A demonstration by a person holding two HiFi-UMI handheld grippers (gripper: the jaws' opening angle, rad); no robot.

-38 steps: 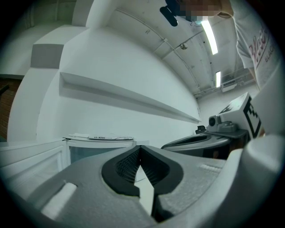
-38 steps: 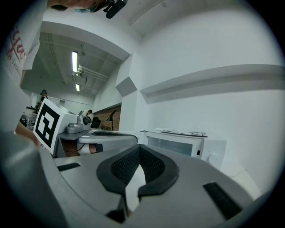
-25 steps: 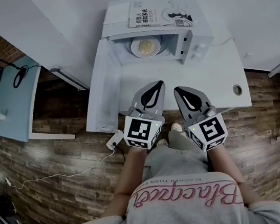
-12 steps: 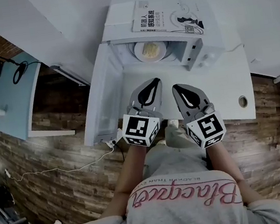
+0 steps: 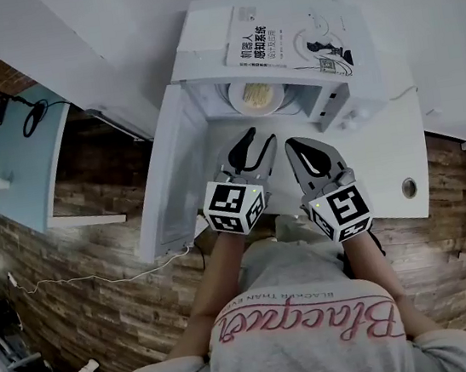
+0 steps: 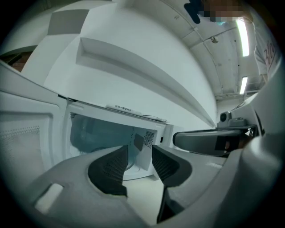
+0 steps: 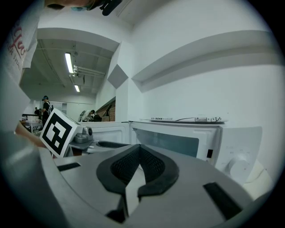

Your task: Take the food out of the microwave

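Note:
The white microwave [image 5: 204, 43] stands with its door [image 5: 168, 181] swung out to the left. Inside it a white plate of yellowish food [image 5: 256, 96] rests on the turntable. My left gripper [image 5: 260, 136] hovers just in front of the cavity mouth; its jaws are opening and nothing is between them. In the left gripper view it [image 6: 139, 152] looks straight into the lit cavity [image 6: 102, 133]. My right gripper [image 5: 292, 143] is alongside it on the right, shut on nothing, pads touching [image 7: 139, 150], facing the microwave front [image 7: 178, 140].
A book [image 5: 293, 35] lies on top of the microwave. The control panel with a knob [image 5: 338, 110] is right of the cavity. The white desk [image 5: 382, 147] has a cable hole [image 5: 409, 188]. A light-blue table [image 5: 19, 163] stands at the left, a cable [image 5: 74, 280] on the wooden floor.
Both grippers have moved forward toward the open microwave. The left jaws, shut in both earlier frames, now stand apart. The right jaws stay shut.

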